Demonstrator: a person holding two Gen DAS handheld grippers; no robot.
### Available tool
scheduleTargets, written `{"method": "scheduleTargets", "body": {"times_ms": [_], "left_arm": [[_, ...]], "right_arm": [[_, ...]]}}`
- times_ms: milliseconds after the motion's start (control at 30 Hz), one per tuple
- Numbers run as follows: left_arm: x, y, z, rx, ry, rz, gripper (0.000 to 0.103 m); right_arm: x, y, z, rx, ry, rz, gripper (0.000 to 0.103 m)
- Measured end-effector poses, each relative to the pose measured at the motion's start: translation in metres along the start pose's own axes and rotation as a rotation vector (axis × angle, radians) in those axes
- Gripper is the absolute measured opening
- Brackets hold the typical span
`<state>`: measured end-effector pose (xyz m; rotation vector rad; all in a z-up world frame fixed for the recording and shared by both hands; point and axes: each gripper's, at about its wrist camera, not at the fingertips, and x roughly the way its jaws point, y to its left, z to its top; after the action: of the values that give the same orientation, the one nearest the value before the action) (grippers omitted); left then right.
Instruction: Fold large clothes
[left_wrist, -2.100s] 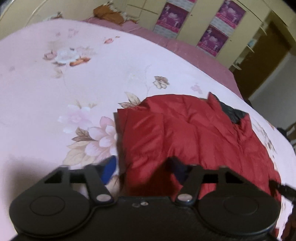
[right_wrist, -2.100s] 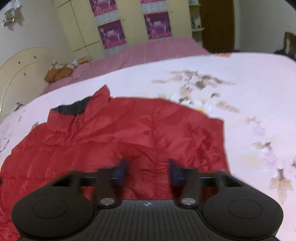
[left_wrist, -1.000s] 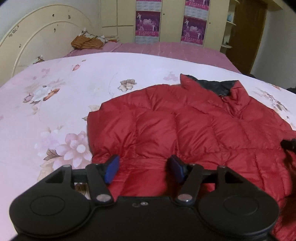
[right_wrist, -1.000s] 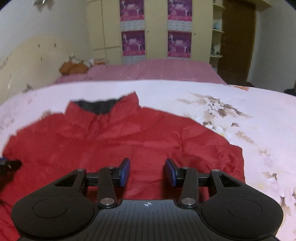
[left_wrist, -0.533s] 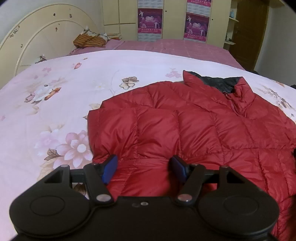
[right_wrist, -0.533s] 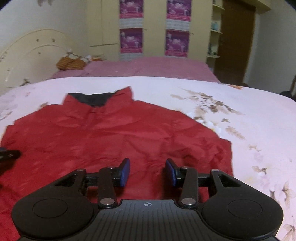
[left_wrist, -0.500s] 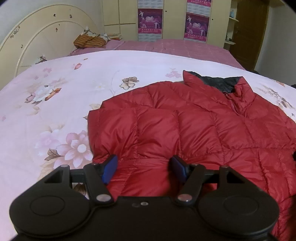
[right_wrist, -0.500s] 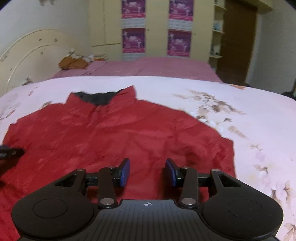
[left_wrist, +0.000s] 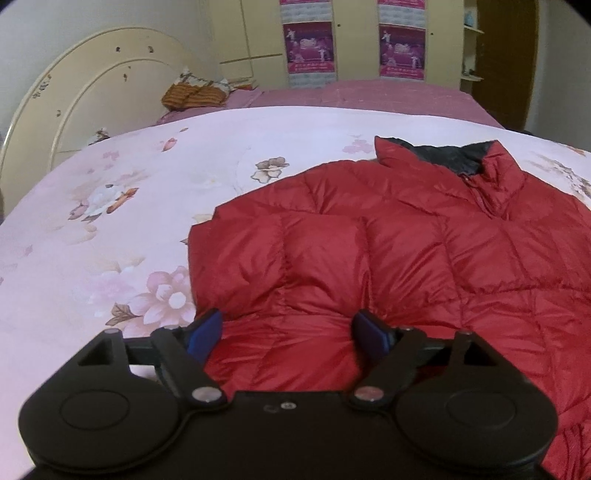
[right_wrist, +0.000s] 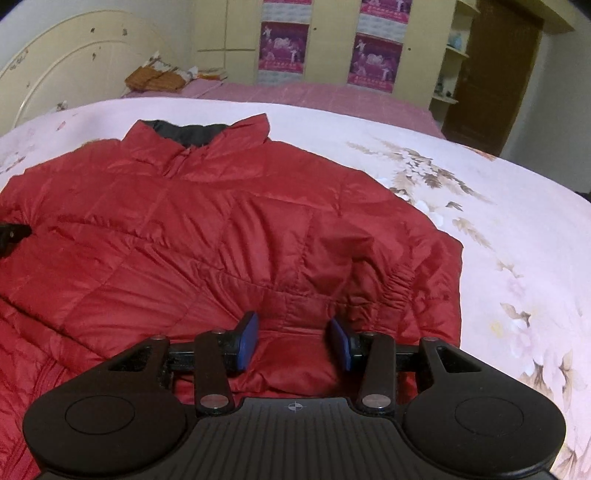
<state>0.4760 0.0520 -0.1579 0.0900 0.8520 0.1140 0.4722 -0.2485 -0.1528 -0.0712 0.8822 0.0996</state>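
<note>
Left wrist: left gripper (left_wrist: 291, 334) jaws apart, just been widening, nothing pinched; red jacket (left_wrist: 388, 258) flat on floral bedspread (left_wrist: 110, 229) (collar far side). Right wrist: right gripper (right_wrist: 293, 341) jaws apart, over jacket's hem, gripping nothing.

Both grippers tilt downward. The left gripper (left_wrist: 286, 334) has its jaws spread wide, just opened further, blue pads (left_wrist: 202, 334) not pinching anything. The right gripper (right_wrist: 293, 341) sits with its jaws partway apart, its pads (right_wrist: 248, 339) also not clamped on anything.
</note>
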Motion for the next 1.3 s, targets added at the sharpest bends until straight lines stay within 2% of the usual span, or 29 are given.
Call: {"method": "scheduleTargets", "body": {"times_ms": [167,233,267,467,633,767,933,1033,1300], "left_arm": [[-0.027,0.004,-0.002,-0.047,0.002,0.000,0.080],[-0.043,0.005,-0.007,-0.064,-0.006,-0.014,0.080],[-0.051,0.006,-0.009,-0.072,-0.008,-0.020,0.080],[-0.103,0.003,-0.028,-0.079,-0.050,-0.048,0.089],[-0.130,-0.003,-0.044,-0.056,-0.039,-0.076,0.093],[-0.147,-0.006,-0.063,-0.009,-0.034,-0.113,0.094],[-0.162,0.010,-0.093,-0.056,-0.031,-0.210,0.094],[-0.168,0.019,-0.110,-0.063,-0.011,-0.225,0.094],[-0.194,0.049,-0.150,0.000,-0.024,-0.217,0.094]], "right_arm": [[-0.007,-0.011,0.006,0.009,0.019,0.066,0.046],[-0.019,-0.016,0.004,0.040,-0.007,0.091,0.059],[-0.026,-0.017,0.003,0.055,-0.024,0.103,0.062],[-0.063,-0.018,-0.010,0.076,-0.068,0.156,0.062],[-0.095,-0.014,-0.030,0.093,-0.067,0.186,0.062],[-0.122,-0.008,-0.052,0.118,-0.069,0.183,0.062],[-0.155,0.006,-0.084,0.136,-0.059,0.135,0.063],[-0.173,0.016,-0.105,0.145,-0.047,0.114,0.063],[-0.206,0.032,-0.160,0.193,-0.009,0.043,0.063]]}}
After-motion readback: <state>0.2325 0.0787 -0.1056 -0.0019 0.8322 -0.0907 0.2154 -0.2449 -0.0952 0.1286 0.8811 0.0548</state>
